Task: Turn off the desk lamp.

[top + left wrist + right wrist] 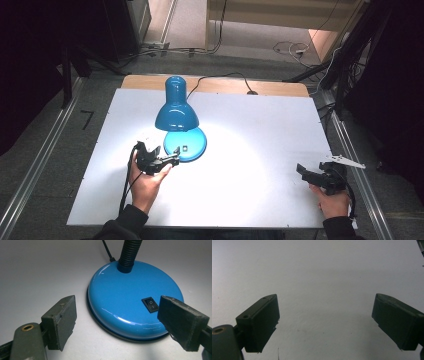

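A blue desk lamp [176, 109] stands lit on the white table [260, 125], its shade bent forward over its round blue base [192, 142]. My left gripper [170, 159] is open just in front of the base, a little to its left. In the left gripper view its jaws stand wide apart with the base [130, 305] between and beyond them. A black rocker switch [150, 304] sits on the base close to the right jaw. The ribbed black neck [129, 252] rises from the base's far side. My right gripper [306, 173] rests open near the table's right edge, over bare table [319, 277].
The lamp's black cord [220, 77] runs from the lamp back over the table's far edge. A bright pool of light lies on the table in front of the lamp. Metal rails [35, 165] flank the table on both sides, and cables lie on the floor beyond.
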The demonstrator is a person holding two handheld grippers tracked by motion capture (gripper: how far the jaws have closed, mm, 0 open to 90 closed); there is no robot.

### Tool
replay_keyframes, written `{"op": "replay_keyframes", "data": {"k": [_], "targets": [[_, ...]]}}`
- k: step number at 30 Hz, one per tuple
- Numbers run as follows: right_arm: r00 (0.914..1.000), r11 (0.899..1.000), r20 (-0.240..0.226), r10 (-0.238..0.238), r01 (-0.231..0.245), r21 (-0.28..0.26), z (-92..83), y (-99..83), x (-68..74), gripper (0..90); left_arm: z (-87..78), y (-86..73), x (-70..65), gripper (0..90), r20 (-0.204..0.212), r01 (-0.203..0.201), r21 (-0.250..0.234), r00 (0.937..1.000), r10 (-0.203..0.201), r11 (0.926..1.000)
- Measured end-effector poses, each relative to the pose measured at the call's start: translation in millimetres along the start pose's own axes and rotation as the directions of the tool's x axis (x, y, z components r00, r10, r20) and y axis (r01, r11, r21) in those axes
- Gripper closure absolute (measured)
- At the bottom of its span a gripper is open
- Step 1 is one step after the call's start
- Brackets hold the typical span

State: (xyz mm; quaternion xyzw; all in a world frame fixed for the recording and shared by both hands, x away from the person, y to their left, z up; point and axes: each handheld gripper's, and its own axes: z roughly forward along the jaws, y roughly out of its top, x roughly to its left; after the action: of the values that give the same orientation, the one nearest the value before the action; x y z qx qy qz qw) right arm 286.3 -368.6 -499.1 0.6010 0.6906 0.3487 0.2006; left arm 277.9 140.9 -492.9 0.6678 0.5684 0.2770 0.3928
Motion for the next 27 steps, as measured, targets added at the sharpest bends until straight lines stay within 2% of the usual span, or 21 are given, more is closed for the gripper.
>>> {"op": "replay_keyframes", "data": {"k": [6,15,21,24,25,26,27], "targets": [[1.0,1.0,0.0,0.0,0.0,0.0,0.2,0.0,0.0,6.4,3.1,0.1,-2.7,16.7,0.003,-0.002,-0.004,1.0,0.002,1.0],[1.0,1.0,0.001,0.004,-0.004,0.001,0.2,0.0,-0.1,6.4,7.5,0.1,-6.9,21.9,0.008,-0.019,-0.006,0.9998,0.02,0.9998],[1.0,1.0,-0.002,0.0,0.0,0.0,0.5,0.0,0.2,6.4,12.3,-1.3,-8.3,34.8,0.027,-0.044,0.002,0.9987,0.044,0.999],[1.0,1.0,-0.002,0.0,0.0,-0.001,0.2,0.1,0.1,6.4,13.5,-1.4,-10.3,45.5,0.047,-0.049,0.005,0.9977,0.048,0.9988],[1.0,1.0,-0.002,0.0,0.0,-0.001,0.2,0.1,0.1,6.4,13.4,-1.2,-11.0,45.5,0.047,-0.056,0.0,0.9973,0.056,0.9984],[1.0,1.0,-0.001,0.001,-0.001,0.0,0.4,0.0,0.1,6.4,13.1,-0.7,-11.9,52.0,0.05,-0.062,-0.008,0.9968,0.062,0.998],[1.0,1.0,-0.001,0.001,-0.001,0.0,0.4,0.0,0.1,6.4,13.0,-0.2,-12.3,52.0,0.051,-0.064,-0.01,0.9966,0.064,0.9979]]}}
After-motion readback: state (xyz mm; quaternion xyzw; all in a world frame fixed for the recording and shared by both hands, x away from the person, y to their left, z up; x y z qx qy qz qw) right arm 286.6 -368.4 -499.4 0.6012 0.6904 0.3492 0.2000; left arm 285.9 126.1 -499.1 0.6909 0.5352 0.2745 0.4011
